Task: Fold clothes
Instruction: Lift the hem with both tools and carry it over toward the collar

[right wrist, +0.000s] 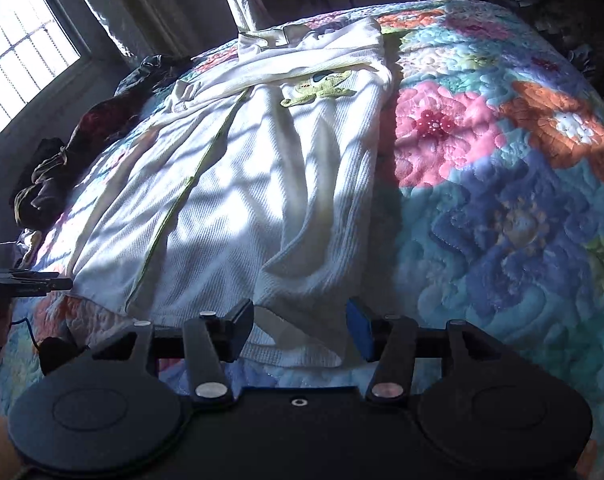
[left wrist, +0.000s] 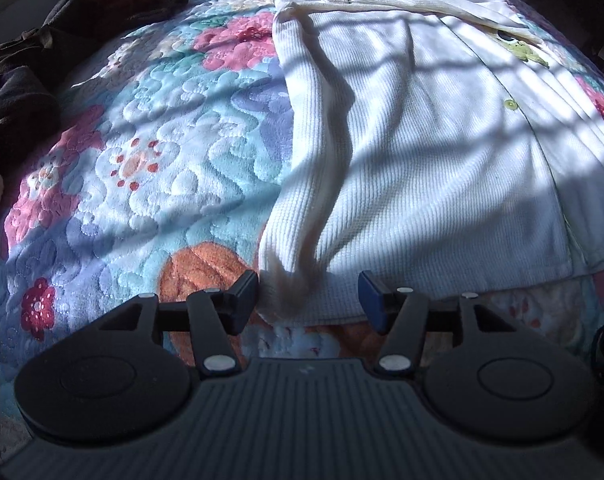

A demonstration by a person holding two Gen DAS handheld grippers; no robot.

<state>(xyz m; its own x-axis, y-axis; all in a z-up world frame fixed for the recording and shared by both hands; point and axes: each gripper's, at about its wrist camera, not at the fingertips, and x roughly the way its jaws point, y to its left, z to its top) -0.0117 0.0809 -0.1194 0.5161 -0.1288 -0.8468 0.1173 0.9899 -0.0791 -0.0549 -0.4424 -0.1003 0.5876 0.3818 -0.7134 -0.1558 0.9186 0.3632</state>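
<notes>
A white waffle-knit cardigan (left wrist: pixel 422 160) with green trim and a green frog patch (right wrist: pixel 322 90) lies flat, front up, on a floral quilt (left wrist: pixel 142 140). Both sleeves are folded in and run down over the body. In the left wrist view, my left gripper (left wrist: pixel 307 300) is open at the near hem. The blurred cuff of the left sleeve (left wrist: pixel 286 284) lies between its fingers, clear of the pads. In the right wrist view, my right gripper (right wrist: pixel 300 332) is open at the hem. The right sleeve's cuff (right wrist: pixel 302 316) sits loose between its fingers.
A heap of dark clothes (left wrist: pixel 18 80) lies along the quilt's left side, seen again under the window (right wrist: pixel 50 176). A black cable (right wrist: pixel 58 348) and a hand with a dark tool (right wrist: pixel 22 280) are at the left edge. Bare quilt (right wrist: pixel 502 200) spreads to the right of the cardigan.
</notes>
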